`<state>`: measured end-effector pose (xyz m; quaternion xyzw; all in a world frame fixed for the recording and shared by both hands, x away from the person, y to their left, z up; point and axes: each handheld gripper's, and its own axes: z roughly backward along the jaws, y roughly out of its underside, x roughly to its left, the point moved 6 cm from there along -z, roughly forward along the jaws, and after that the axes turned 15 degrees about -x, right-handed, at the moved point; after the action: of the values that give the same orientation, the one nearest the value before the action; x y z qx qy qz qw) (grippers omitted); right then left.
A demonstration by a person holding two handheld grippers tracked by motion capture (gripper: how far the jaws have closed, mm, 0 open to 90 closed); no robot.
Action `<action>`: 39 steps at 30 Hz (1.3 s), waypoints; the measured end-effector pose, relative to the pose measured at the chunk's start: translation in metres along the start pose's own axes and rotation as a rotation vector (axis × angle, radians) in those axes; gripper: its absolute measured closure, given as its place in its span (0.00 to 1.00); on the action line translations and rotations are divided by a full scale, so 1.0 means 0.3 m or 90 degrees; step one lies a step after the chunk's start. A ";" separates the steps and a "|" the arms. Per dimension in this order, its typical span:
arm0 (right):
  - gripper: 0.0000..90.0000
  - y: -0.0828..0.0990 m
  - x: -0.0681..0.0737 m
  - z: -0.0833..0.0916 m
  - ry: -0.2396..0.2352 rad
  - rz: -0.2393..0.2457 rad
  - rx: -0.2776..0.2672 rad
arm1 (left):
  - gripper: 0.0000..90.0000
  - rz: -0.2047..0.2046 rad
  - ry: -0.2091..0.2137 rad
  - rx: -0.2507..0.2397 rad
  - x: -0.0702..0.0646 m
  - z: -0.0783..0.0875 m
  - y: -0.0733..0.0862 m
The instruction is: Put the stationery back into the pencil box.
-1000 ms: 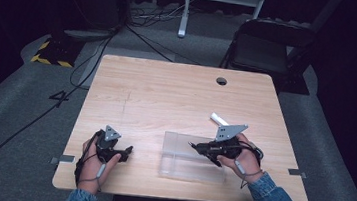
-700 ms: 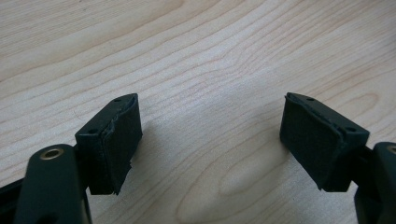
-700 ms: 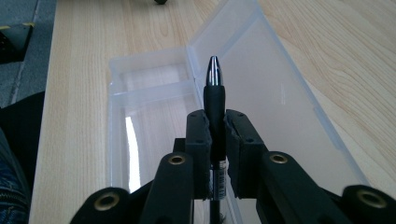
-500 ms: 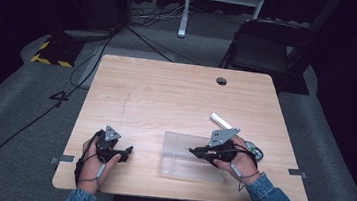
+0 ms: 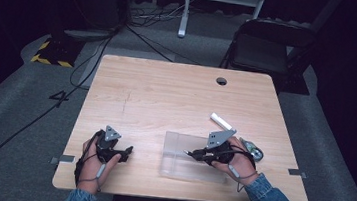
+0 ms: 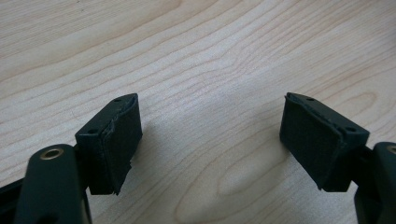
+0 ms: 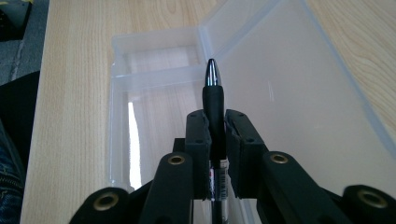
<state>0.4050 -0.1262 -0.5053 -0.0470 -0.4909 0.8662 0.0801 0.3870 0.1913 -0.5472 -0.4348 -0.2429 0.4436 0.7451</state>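
Note:
A dark pen [image 7: 212, 79] with a shiny tip sticks out from between the pads of my right gripper [image 7: 215, 122], which is shut on it. In the high view that right gripper [image 5: 195, 154] hovers over an open clear plastic case [image 5: 175, 166], and the pen [image 5: 189, 153] points left. In the right gripper view the pen tip is above the case's shallow tray [image 7: 154, 44], beside its flat lid [image 7: 299, 93]. My left gripper [image 5: 127, 151] rests on the table at the front left. In its own view the left gripper [image 6: 210, 133] is open over bare wood.
A white cylinder [image 5: 220, 120] lies on the wooden table [image 5: 167, 94] just behind the right hand. A small greenish object [image 5: 252, 149] sits to that hand's right. A cable hole [image 5: 221, 81] is at the far edge. A dark chair [image 5: 268, 44] stands beyond the table.
My right gripper has shifted slightly toward the near edge with the pen, staying over the case. The left gripper has kept still.

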 end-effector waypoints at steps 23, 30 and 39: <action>0.89 0.044 0.030 -0.061 0.003 0.077 0.071 | 0.24 -0.005 0.007 0.002 -0.003 0.002 0.001; 0.84 0.039 0.037 -0.062 0.005 0.081 0.075 | 0.24 -0.003 0.009 0.001 -0.006 0.002 0.002; 0.80 -0.004 0.021 -0.019 0.022 0.067 0.038 | 0.24 -0.004 0.010 0.002 -0.006 0.002 0.002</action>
<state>0.3996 -0.1198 -0.5073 -0.0854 -0.4599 0.8827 0.0442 0.3855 0.1903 -0.5472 -0.4362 -0.2380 0.4380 0.7492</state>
